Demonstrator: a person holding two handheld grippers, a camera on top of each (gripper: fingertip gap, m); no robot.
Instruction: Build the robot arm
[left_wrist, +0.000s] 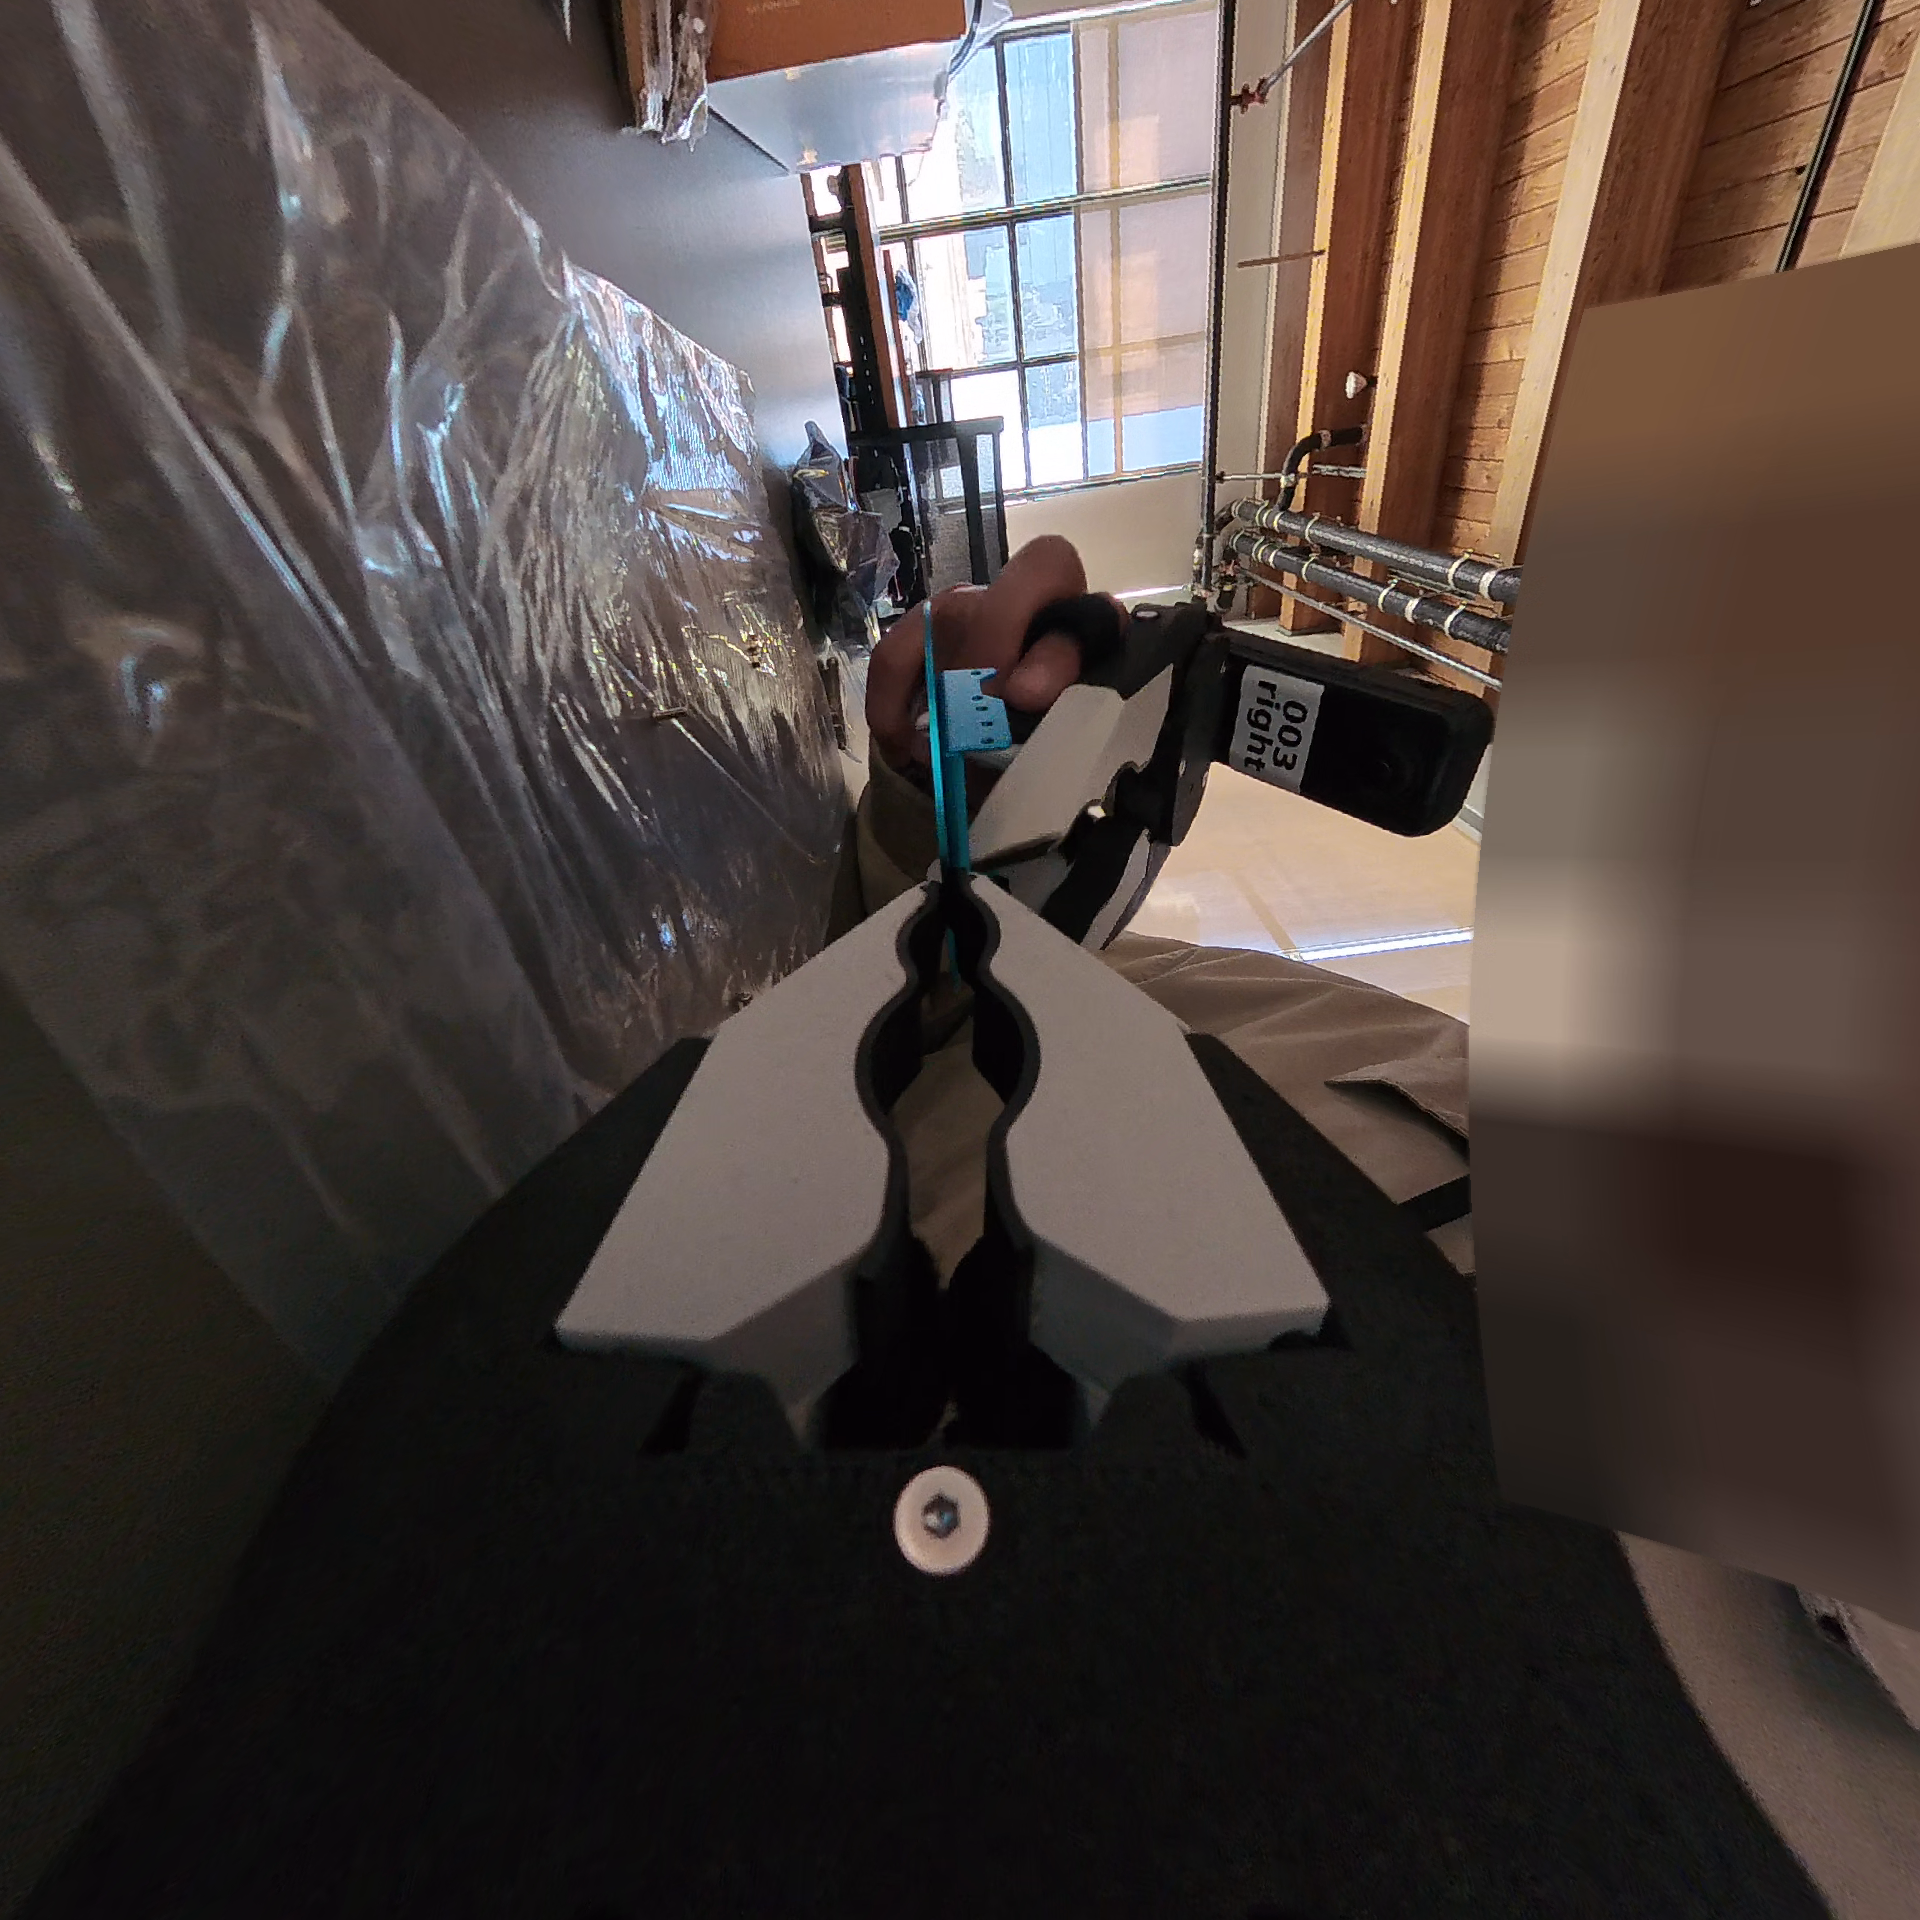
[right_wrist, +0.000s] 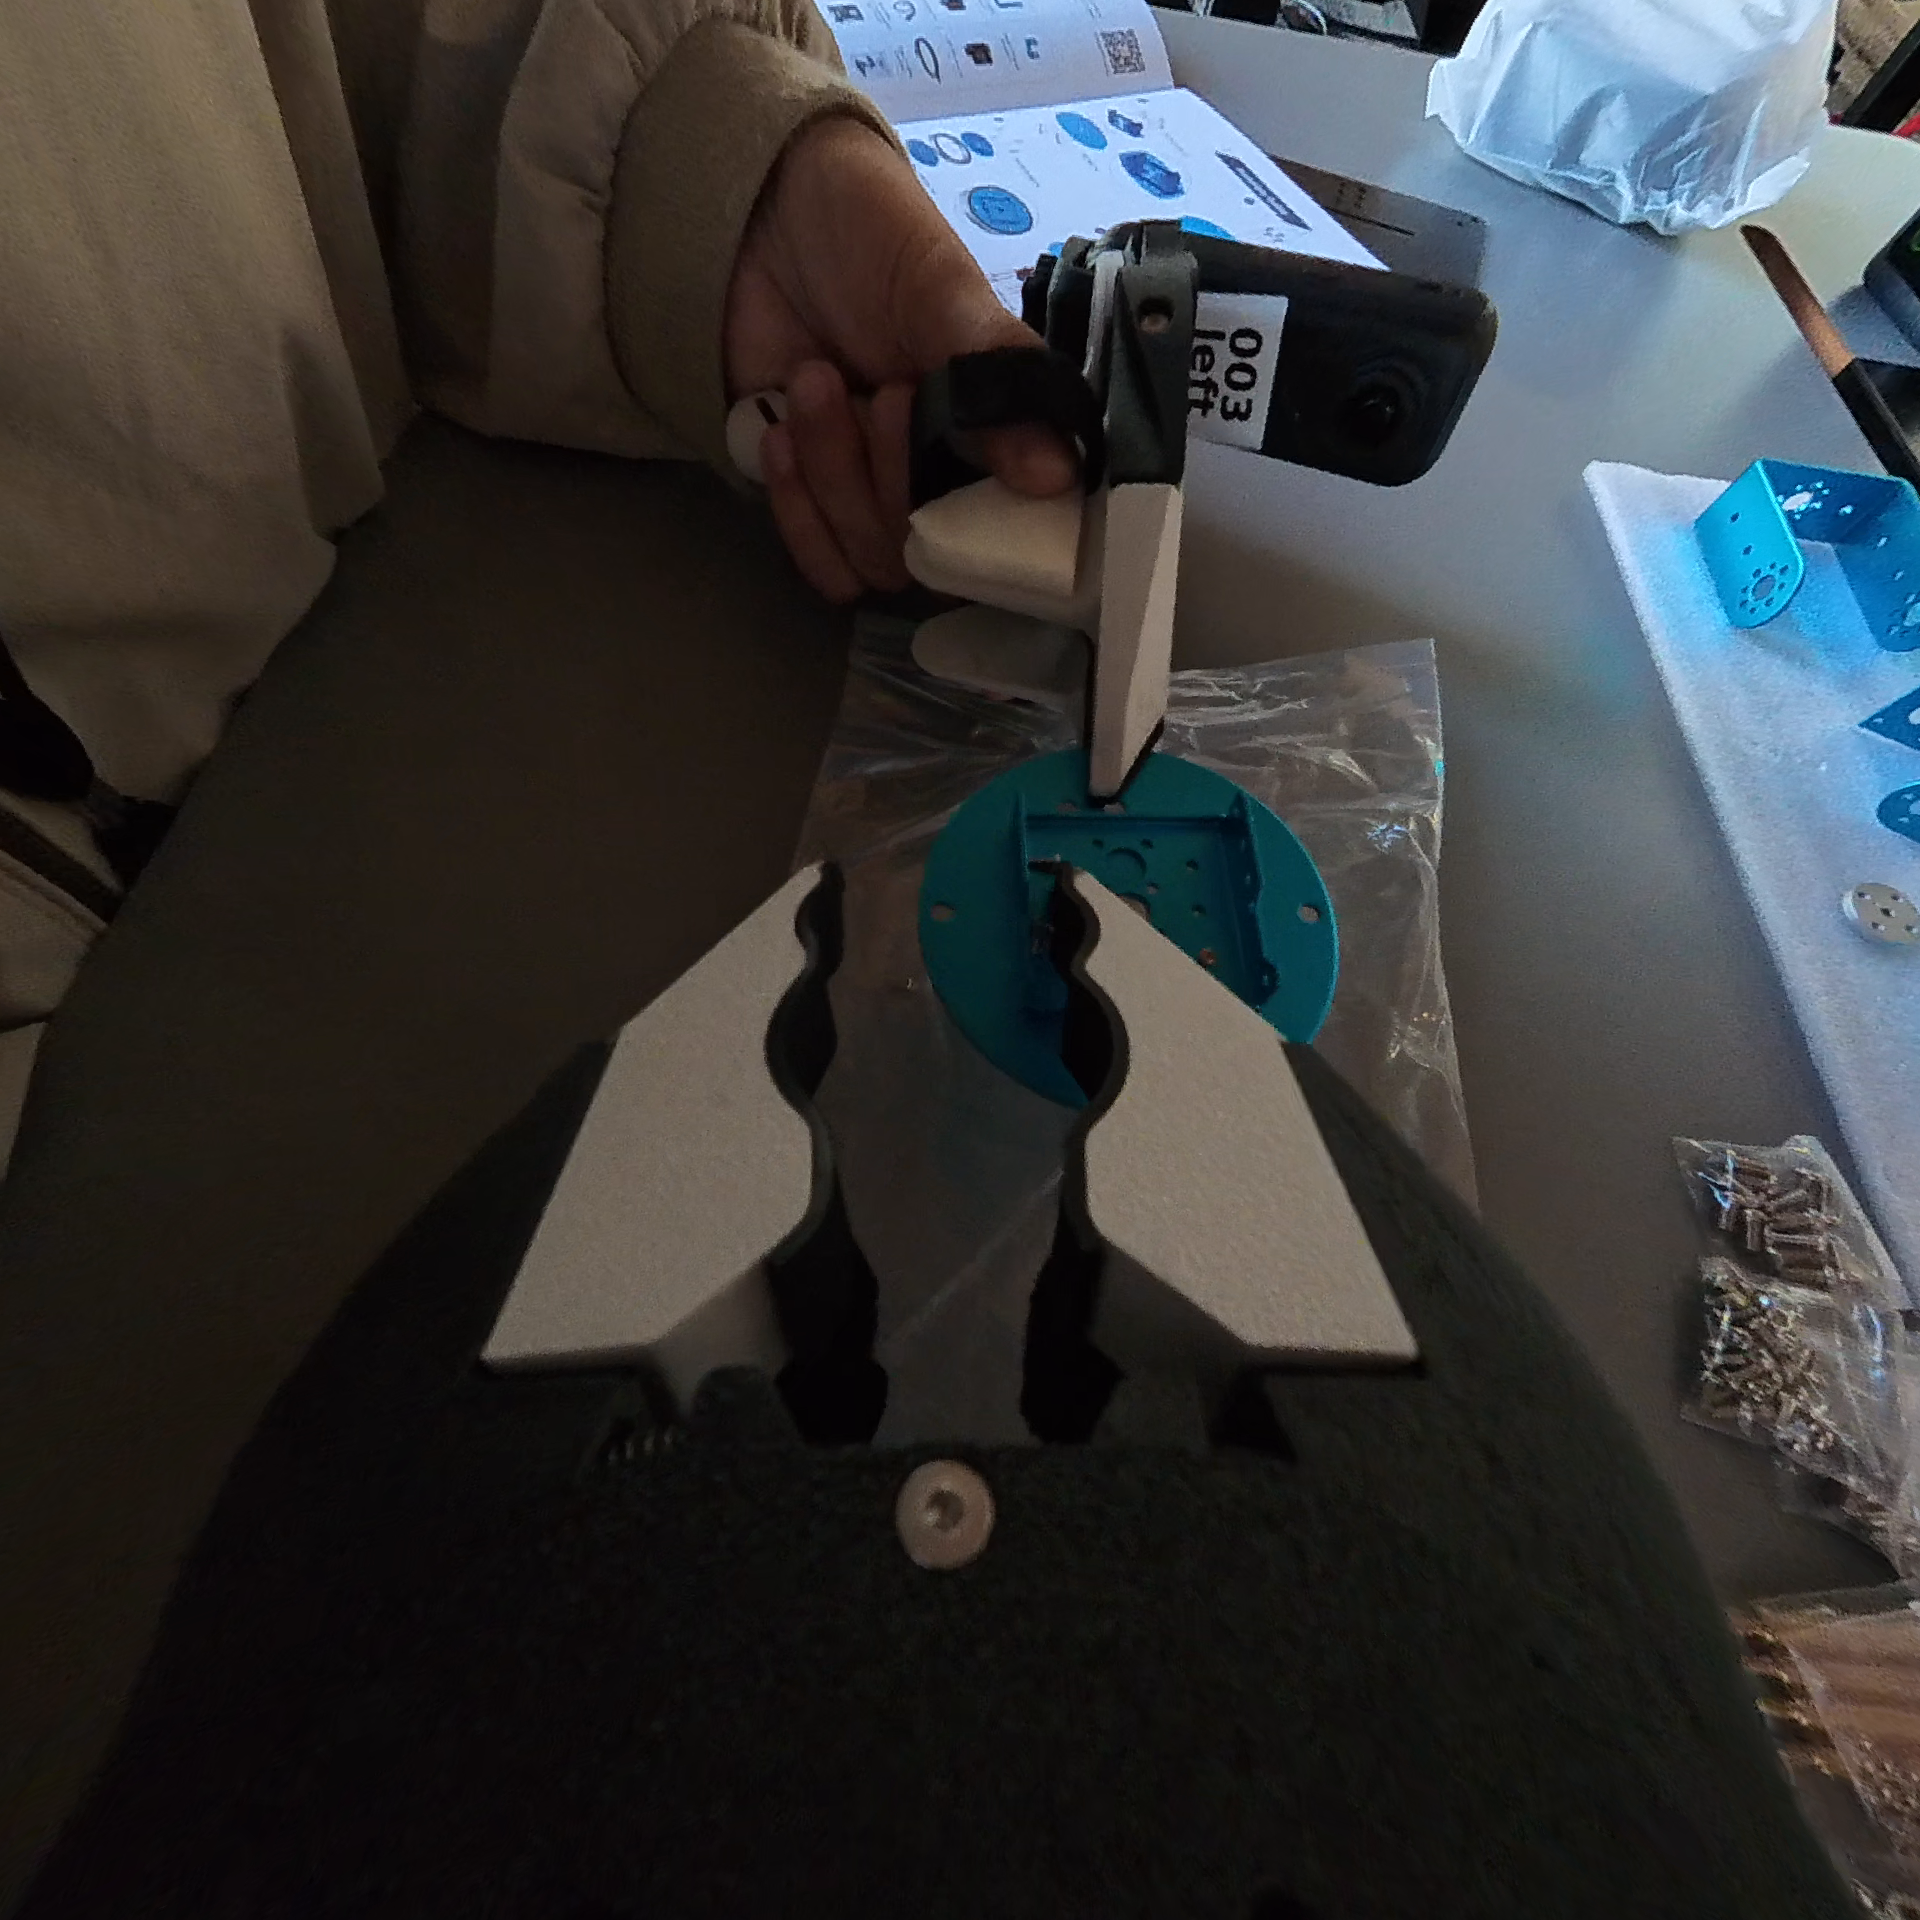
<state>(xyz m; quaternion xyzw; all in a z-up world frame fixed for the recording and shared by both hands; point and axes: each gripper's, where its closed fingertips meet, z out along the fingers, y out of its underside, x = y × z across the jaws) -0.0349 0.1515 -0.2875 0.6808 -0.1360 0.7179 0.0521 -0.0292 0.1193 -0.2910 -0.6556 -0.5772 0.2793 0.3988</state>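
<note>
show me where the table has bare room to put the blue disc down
Bare room: the grey tabletop left of the clear plastic bag, up to the beige sleeve. Crowded: the right side, with the white foam sheet of blue metal brackets and small bags of screws. The left gripper pinches the round blue metal disc over the bag.

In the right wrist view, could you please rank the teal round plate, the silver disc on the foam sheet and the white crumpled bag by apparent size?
1. white crumpled bag
2. teal round plate, nearer the camera, so unsure against the bag
3. silver disc, plainly smallest
</note>
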